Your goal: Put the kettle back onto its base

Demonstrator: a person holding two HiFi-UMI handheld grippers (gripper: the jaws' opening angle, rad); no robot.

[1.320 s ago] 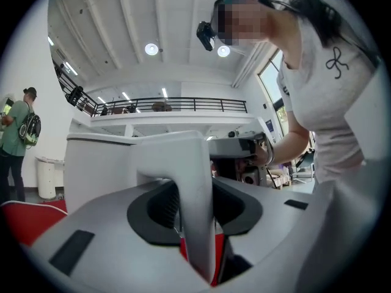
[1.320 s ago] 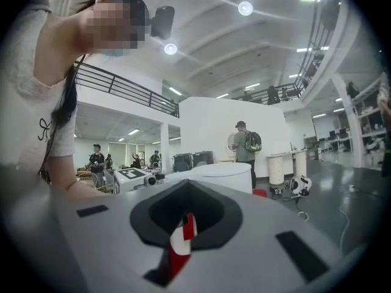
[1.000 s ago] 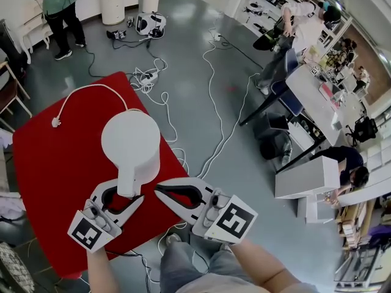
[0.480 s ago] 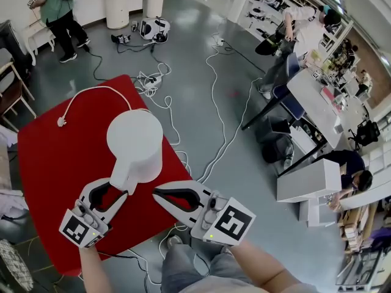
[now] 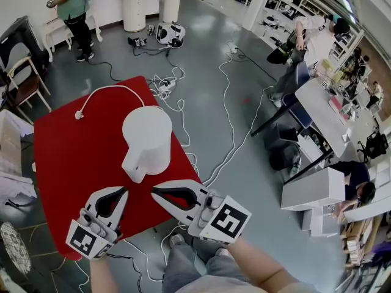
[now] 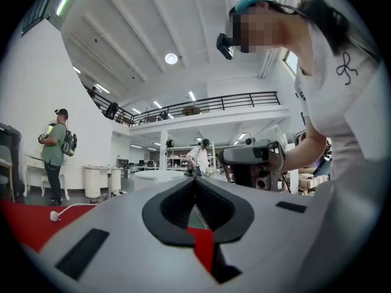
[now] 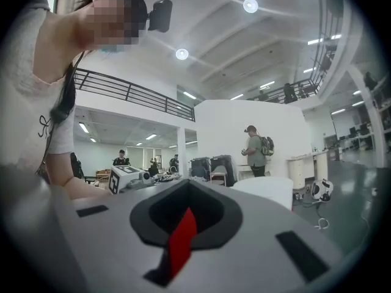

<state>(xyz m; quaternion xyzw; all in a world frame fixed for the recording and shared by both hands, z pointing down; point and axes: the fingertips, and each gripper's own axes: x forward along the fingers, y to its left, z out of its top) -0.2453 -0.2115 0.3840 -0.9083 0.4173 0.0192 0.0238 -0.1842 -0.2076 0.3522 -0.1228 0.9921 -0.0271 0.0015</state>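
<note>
The white kettle (image 5: 146, 140) stands upright on the red table (image 5: 67, 157), its handle (image 5: 135, 171) turned toward me. Its base is hidden under it. A white cord with a plug (image 5: 79, 113) curves off behind the kettle. My left gripper (image 5: 123, 190) hangs just short of the handle, jaws shut and empty; in the left gripper view the left gripper (image 6: 195, 179) shows no gap. My right gripper (image 5: 154, 191) is beside it, to the right of the handle, also shut and holding nothing. The right gripper view shows the kettle (image 7: 269, 191) past the right gripper (image 7: 186, 182).
The table's right edge (image 5: 186, 163) runs close by the kettle. Loose cables (image 5: 217, 145) trail over the grey floor beyond it. A chair (image 5: 24, 78) stands at the far left, and a person in green (image 5: 73, 8) behind it. Desks (image 5: 324, 108) fill the right side.
My left gripper was open around the kettle's handle; it has drawn back toward me, let go and shut. The kettle stays standing on the table. The right gripper also eased back.
</note>
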